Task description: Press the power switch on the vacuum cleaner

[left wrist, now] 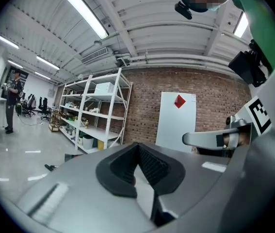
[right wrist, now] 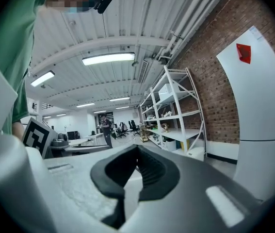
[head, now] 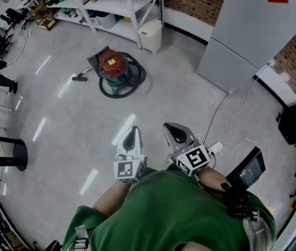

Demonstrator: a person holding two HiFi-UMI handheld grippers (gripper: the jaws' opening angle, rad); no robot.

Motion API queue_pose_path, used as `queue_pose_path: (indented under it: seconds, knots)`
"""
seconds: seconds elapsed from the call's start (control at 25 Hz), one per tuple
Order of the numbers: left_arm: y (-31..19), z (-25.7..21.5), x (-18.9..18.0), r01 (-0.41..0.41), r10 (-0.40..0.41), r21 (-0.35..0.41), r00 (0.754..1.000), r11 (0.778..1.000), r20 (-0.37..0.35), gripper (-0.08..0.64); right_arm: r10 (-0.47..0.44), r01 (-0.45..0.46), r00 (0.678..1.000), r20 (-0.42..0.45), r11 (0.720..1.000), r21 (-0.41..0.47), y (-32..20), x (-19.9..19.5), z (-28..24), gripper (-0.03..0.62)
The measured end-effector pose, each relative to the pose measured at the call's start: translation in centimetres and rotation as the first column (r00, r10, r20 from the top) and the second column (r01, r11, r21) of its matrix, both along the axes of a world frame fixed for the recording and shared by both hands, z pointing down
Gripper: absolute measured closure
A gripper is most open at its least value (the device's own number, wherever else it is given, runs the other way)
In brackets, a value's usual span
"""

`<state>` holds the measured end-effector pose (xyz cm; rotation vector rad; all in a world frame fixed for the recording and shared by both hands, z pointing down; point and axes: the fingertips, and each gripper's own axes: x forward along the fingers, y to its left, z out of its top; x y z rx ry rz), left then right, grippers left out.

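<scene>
We wear a loose green shirt (head: 168,213). Our left gripper (head: 131,136) and right gripper (head: 175,132) look alike: smooth grey shells tapering to a rounded tip, each with a cube (head: 129,170) at the back printed with black-and-white square markers. Seen from their own cameras, both shells end in black pads (left wrist: 152,166), ribbed on the inner faces and set in a broad V. A black device (head: 248,170) with a small screen hangs at our right side
</scene>
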<state>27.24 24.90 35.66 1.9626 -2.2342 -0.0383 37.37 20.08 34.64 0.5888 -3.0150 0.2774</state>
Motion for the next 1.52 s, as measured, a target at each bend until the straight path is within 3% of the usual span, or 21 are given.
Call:
queue_pose_path:
  seconds: [0.32,0.64,0.96,1.52]
  knots:
    - [-2.8,-0.5,0.9,0.061,-0.061,-0.023,0.998,0.998,0.033,0.554,-0.081,0.081,0.997,0.008,0.996,-0.031,-3.2,0.1,0.5,0.591]
    - [-5.2,0.0,-0.3,0.101,-0.100,-0.034,0.995,0.994,0.026,0.554,-0.095,0.096,0.995,0.007,0.994,-0.047,-6.4,-1.2,1.0,0.591]
    - [-8.9,1.2,-5.8,0.092,-0.092,-0.002,0.996,0.996,0.000,0.554,-0.110,0.110,0.994,-0.026,0.994,-0.025,-9.6,-6.4,1.6,0.591]
    - [-12.7,-0.2,-19.0,0.111,-0.111,0.048,0.994,0.993,-0.009,0.554,-0.144,0.145,0.989,-0.034,0.989,0.034,-13.9,-20.5,-0.8,0.591]
